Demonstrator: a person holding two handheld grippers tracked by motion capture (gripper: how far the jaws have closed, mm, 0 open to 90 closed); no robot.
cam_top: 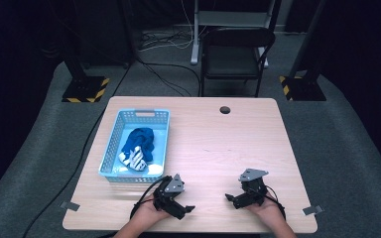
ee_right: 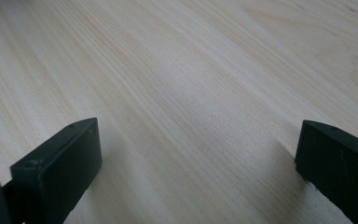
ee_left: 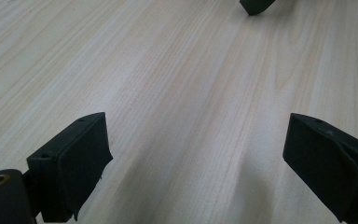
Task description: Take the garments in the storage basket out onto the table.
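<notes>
I have both tools parked near the front edge of the tabletop (cam_top: 213,148), each one cradled in a hand that comes in from below in the high view. The left tool (cam_top: 182,209) sits just in front of the blue basket (cam_top: 110,148), its jaws aimed inward toward the middle of the wood. In the left gripper view its two black jaws stand wide apart with nothing but bare wood grain between them, so it is released and empty. The tip of the other tool pokes in at the top of that view.

The right tool (cam_top: 234,199) rests well apart from the left one, on the right half of the tabletop, with its jaws pointing back toward the left tool. In the right gripper view its jaws are spread just as wide over plain wood, so it too is released and grasps nothing.

The blue cloth (cam_top: 140,144), with a white-striped patch at its near end, lies bunched inside the basket on the left side of the tabletop. The basket's near wall is close to my left hand (cam_top: 146,213), but neither tool touches the basket or the cloth.

A dark chair (cam_top: 234,54) stands beyond the far edge.
</notes>
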